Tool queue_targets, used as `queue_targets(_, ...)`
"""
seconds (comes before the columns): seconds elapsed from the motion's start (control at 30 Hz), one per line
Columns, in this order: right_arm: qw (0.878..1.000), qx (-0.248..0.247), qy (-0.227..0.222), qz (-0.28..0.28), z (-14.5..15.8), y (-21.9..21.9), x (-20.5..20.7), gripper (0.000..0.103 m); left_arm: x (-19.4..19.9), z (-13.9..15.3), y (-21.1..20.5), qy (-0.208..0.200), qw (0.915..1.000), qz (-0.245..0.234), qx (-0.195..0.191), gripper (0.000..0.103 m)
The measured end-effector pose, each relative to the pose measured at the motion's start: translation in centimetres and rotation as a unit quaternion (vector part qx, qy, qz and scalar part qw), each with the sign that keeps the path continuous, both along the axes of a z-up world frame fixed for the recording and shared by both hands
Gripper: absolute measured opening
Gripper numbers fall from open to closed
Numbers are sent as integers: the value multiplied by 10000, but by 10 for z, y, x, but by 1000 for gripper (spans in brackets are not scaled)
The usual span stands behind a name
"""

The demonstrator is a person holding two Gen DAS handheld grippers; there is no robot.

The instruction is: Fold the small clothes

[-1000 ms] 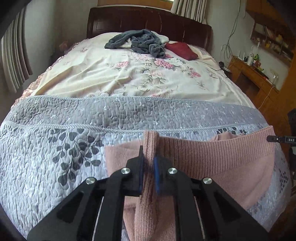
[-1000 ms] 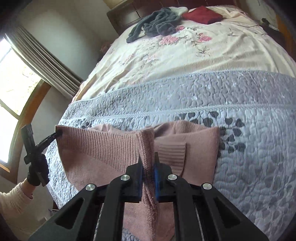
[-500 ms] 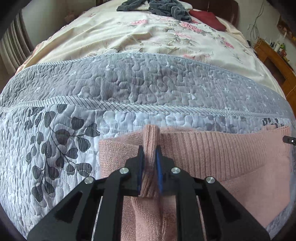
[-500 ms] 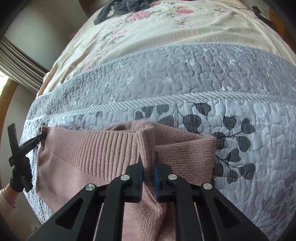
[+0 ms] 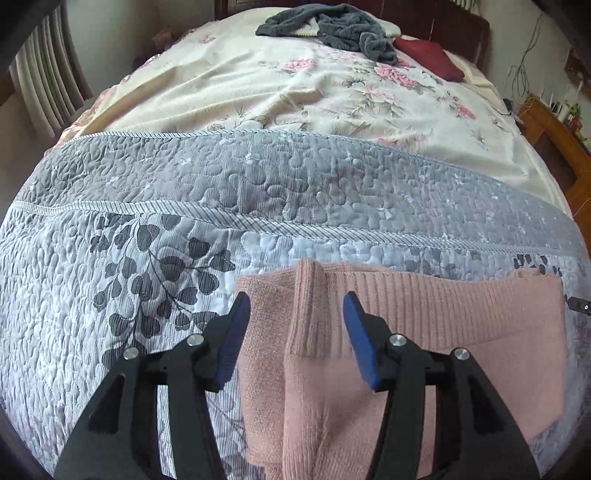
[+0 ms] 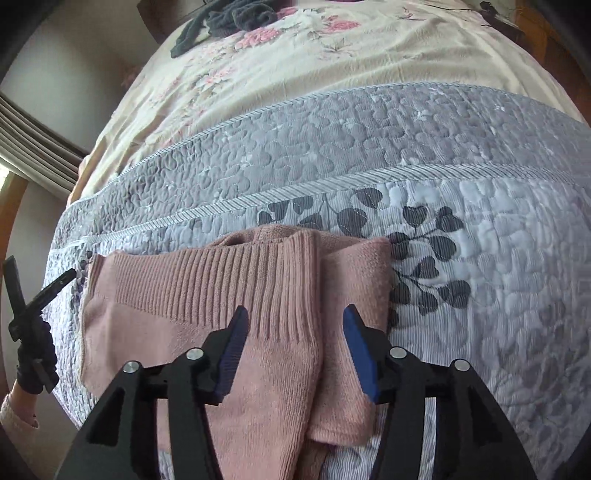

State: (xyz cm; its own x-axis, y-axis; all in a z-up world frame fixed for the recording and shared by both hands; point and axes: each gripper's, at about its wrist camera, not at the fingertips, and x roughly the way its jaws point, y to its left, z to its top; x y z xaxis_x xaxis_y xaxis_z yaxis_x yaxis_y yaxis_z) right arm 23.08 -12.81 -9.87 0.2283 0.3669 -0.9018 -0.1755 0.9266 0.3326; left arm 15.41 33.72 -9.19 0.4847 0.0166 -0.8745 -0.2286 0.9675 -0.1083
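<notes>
A pink knitted garment [image 5: 424,332] lies folded on the grey quilted bedspread [image 5: 258,192] near the bed's front edge, its ribbed band along the far side. My left gripper [image 5: 297,302] stands open just above the garment's left part, a raised ribbed fold between its blue pads. In the right wrist view the same pink garment [image 6: 207,295] lies flat, and my right gripper [image 6: 295,315] is open over its right part, holding nothing. A gloved hand with the other gripper's handle [image 6: 31,317] shows at the far left of that view.
Beyond the grey bedspread [image 6: 369,147] a cream floral sheet [image 5: 295,85] covers the bed. A dark grey garment [image 5: 332,31] and a red pillow [image 5: 428,55] lie near the headboard. Wooden furniture [image 5: 554,129] stands at the right, curtains [image 5: 48,81] at the left.
Both grippers have opened and let go of the pink garment's pinched folds. The garment has been laid down flat on the grey bedspread.
</notes>
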Motion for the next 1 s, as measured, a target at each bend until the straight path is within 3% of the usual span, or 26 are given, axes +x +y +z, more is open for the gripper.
queue_targets(0.07, 9999, 26, 134, -99, 6, -12, -14, 75, -11, 11, -10, -13, 9999, -121, -77, 53)
queue_targets(0.27, 9976, 155, 674, -36, -17, -33, -41, 76, -39, 13, -56, 177, 9964, -639, -529, 56)
queue_targets(0.53, 9904, 854, 1057, -235, -56, -38, -39, 77, -50, -29, -87, 491, 9921, -726, -894, 57)
queue_targets(0.7, 9900, 980, 991, -229, -62, -35, -33, 65, -50, -47, -79, 627, 9919, -592, -929, 57)
queue_targets(0.8, 9874, 1178, 1016, -300, -64, -38, -29, 47, -48, -49, -76, 629, 9917, -636, -925, 57)
queue_targets(0.87, 9839, 1418, 1038, -337, -66, -42, -29, 27, -46, -53, -76, 679, 9914, -684, -885, 57)
queue_targets(1.0, 9812, 1556, 1056, -430, -69, -45, -30, 21, -45, -57, -78, 682, 9915, -748, -816, 57)
